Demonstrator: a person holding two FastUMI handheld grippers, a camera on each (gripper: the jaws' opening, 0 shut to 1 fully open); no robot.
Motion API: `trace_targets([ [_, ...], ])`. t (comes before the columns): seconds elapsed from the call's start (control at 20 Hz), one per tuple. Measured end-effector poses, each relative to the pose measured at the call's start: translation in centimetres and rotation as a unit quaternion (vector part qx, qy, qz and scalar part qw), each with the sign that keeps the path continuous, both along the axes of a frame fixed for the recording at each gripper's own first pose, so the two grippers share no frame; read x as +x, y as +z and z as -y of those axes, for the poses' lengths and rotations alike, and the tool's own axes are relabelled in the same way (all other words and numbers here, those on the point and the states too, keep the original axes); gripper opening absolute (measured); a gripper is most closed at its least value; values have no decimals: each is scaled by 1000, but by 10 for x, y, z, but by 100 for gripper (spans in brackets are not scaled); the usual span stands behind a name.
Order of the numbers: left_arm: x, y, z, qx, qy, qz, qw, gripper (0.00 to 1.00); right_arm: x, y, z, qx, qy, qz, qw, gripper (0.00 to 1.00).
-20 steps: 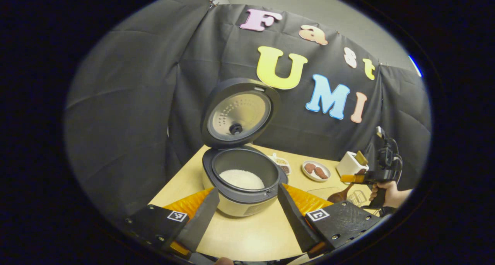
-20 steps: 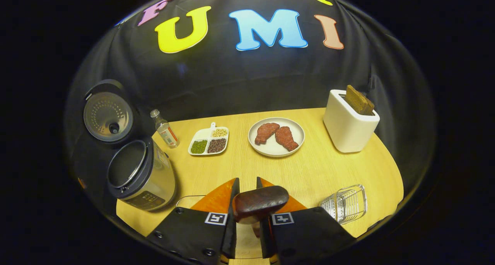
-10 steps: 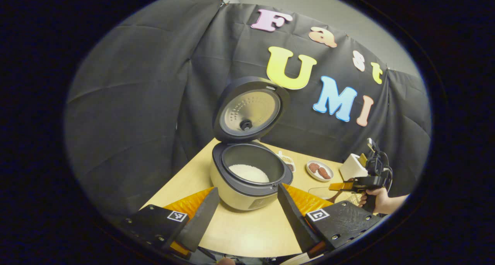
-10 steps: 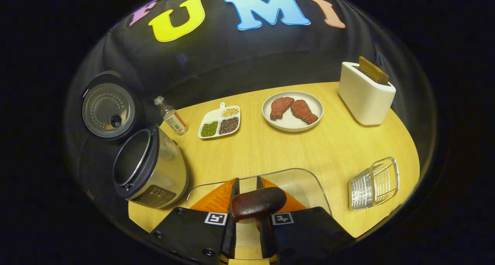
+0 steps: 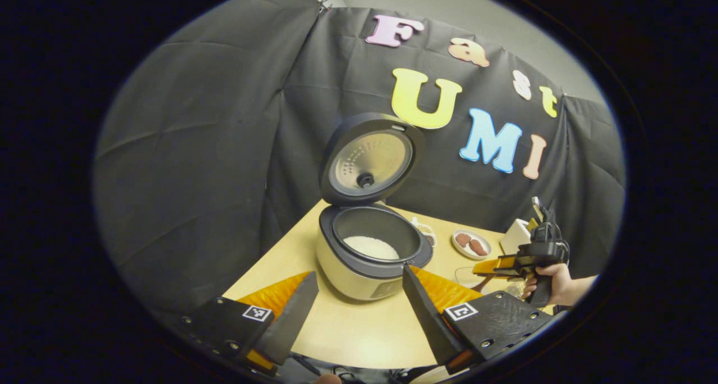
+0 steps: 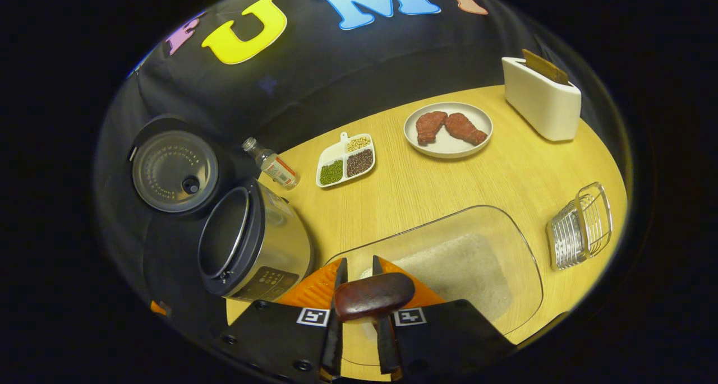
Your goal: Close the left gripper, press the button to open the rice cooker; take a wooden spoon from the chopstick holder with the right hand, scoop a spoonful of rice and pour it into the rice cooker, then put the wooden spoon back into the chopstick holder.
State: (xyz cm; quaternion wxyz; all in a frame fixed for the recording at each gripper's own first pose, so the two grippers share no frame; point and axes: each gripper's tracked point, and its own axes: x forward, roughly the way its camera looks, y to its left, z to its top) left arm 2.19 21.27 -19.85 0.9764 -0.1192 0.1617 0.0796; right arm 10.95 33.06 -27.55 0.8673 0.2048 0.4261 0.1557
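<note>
We see the open rice cooker (image 5: 373, 255) at the wooden table's (image 6: 449, 176) left edge. Our left gripper (image 5: 359, 311) is spread apart. Our right gripper (image 6: 359, 300) clamps the wooden spoon (image 6: 373, 297) over the rice container (image 6: 465, 260).

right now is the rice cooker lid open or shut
Open. The lid stands tipped back above the rice cooker, its inner side facing forward, and white rice shows in the pot.
</note>
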Motion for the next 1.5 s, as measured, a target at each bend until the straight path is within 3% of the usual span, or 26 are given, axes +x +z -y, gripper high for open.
trace_targets([
  [0.2, -4, -3, 3, -2, 1, -2, 1000, 96, -9, 5, 2, 32, -15, -18, 999, 24],
  [0.35, -3, -3, 5, 3, -4, -4, 1000, 96, -12, 11, 9, 49, -21, -20, 998, 28],
  [0.4, -2, -4, 7, 4, -6, -3, 1000, 96, -14, 10, 12, 54, -24, -21, 998, 24],
  [0.85, 0, -7, 21, 14, -21, -13, 1000, 96, -6, 18, 81, 84, -106, -20, 991, 27],
  [1.25, 2, -6, 24, 20, -23, -13, 999, 96, 4, 30, 123, 128, -183, -35, 974, 24],
  [1.5, 4, -7, 22, 19, -20, -16, 999, 96, 10, 51, 117, 189, -198, -54, 960, 24],
])
